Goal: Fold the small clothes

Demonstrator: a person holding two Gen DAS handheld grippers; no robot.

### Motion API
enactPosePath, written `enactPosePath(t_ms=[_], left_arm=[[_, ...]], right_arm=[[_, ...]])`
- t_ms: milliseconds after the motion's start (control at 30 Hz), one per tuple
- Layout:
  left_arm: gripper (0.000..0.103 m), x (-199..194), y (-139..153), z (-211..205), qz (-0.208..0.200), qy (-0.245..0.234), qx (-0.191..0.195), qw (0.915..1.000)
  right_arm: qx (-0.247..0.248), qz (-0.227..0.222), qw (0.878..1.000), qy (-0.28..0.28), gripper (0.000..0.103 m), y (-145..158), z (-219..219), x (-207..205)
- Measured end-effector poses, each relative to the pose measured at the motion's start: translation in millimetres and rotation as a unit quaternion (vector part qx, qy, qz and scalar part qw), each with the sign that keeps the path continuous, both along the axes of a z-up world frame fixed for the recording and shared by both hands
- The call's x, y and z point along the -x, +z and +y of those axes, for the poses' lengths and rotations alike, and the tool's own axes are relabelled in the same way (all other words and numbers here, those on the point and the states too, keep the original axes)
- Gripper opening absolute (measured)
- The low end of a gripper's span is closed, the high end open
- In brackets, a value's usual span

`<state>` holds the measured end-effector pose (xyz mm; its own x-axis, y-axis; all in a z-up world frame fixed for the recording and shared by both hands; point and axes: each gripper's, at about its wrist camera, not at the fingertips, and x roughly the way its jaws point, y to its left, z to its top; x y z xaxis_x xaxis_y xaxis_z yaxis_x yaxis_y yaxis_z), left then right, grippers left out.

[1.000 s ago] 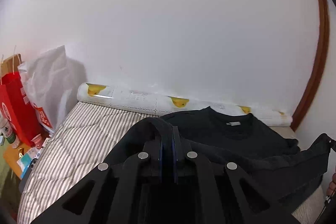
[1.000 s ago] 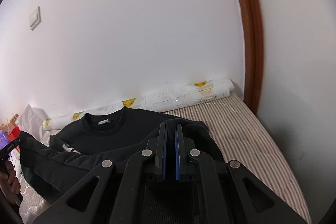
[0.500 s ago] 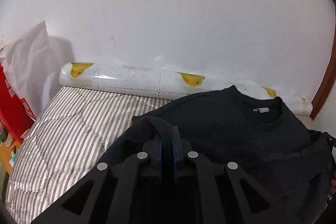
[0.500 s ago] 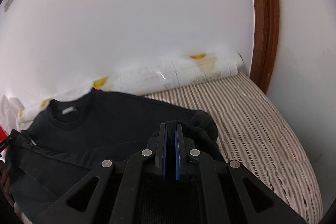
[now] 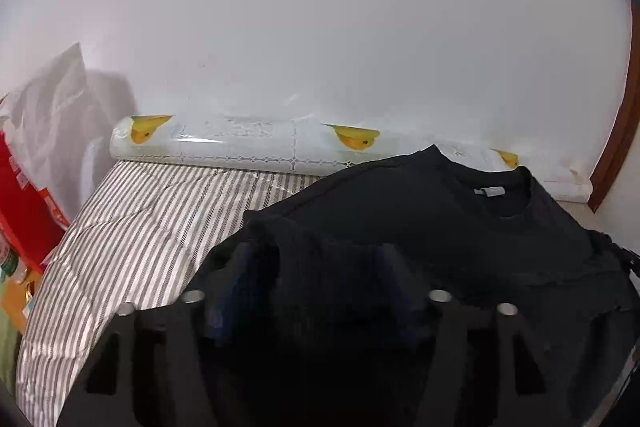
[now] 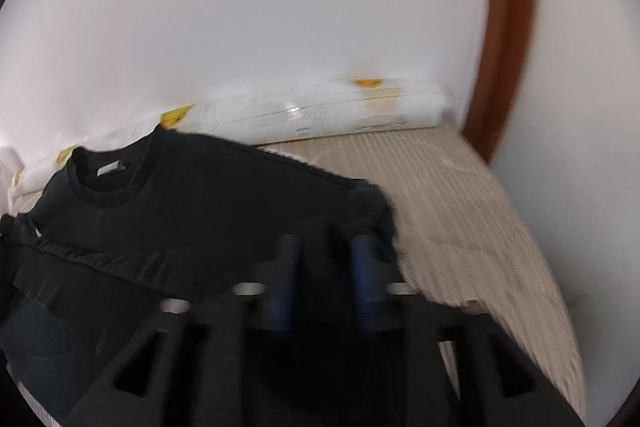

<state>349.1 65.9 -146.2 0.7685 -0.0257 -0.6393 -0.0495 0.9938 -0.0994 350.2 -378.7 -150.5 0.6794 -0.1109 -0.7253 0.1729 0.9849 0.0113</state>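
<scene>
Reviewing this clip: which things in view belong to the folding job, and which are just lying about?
Job: black sweatshirt; left gripper and right gripper, jaws just opened, cloth between them.
Lying about: patterned roll, red bag, white plastic bag.

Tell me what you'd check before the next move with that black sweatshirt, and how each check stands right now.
1. Left gripper let go: ok, jaws have just been opening, dark ribbed fabric lies loose between them.
2. Right gripper let go: ok, likewise just opening.
3. Black sweatshirt lying on the striped bed: ok.
4. Collar towards the wall: ok.
5. Fold lying flat and even: cannot tell, the grippers hide it.
6. Patterned roll clear of the fold: not ok, the shoulder overlaps it.
</scene>
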Motion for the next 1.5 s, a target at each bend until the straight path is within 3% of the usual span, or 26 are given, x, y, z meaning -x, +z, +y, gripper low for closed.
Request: enactPosePath(t_ms=[133,233,333,500,633,767,933,1067,1233,1500], left_arm=[[0.067,26.2,6.7,5.1,-0.004,0.003,-0.005,1.0],[0.07,51.0,8.2,19.1,-0.001,0.014,0.014,0.9998],[0.07,73.5,4.1,33.5,0.012,0.023,0.032,0.9992],[0.07,108.4,-7.6,50.8,0.029,0.04,0.026,0.9984],[0.07,135.9,-23.1,65.1,0.053,0.036,0.063,0.9959],[0.07,151.4,-34.5,70.8,0.072,0.022,0.114,0.9907],[0.07,153.6,-45.1,74.1,0.09,-0.001,0.196,0.9765],[0.071,149.5,-47.6,70.2,0.088,0.003,0.2,0.9759],[0.076,140.6,-48.6,68.6,0.082,0.003,0.211,0.974],[0.081,112.1,-50.6,71.9,0.072,0.015,0.248,0.966]], right_arm=[[-0.015,-0.016,1.0,0.002,0.055,20.2,-13.4,36.9],[-0.015,-0.021,1.0,-0.009,0.055,29.9,-27.9,72.0],[-0.025,-0.017,0.999,-0.016,0.055,25.3,-37.4,98.7],[-0.019,0.004,1.0,-0.025,0.055,5.3,-38.7,124.7],[-0.069,0.001,0.997,-0.042,0.055,0.0,-47.7,149.0],[-0.086,0.015,0.996,-0.033,0.055,-6.7,-44.3,164.8],[-0.101,0.038,0.994,-0.013,0.055,-20.3,-35.3,170.3],[-0.126,0.05,0.991,-0.016,0.056,-29.2,-36.3,168.4],[-0.123,0.05,0.991,-0.014,0.057,-30.5,-34.6,162.0],[-0.186,0.047,0.981,-0.024,0.061,-31.7,-49.0,140.4]])
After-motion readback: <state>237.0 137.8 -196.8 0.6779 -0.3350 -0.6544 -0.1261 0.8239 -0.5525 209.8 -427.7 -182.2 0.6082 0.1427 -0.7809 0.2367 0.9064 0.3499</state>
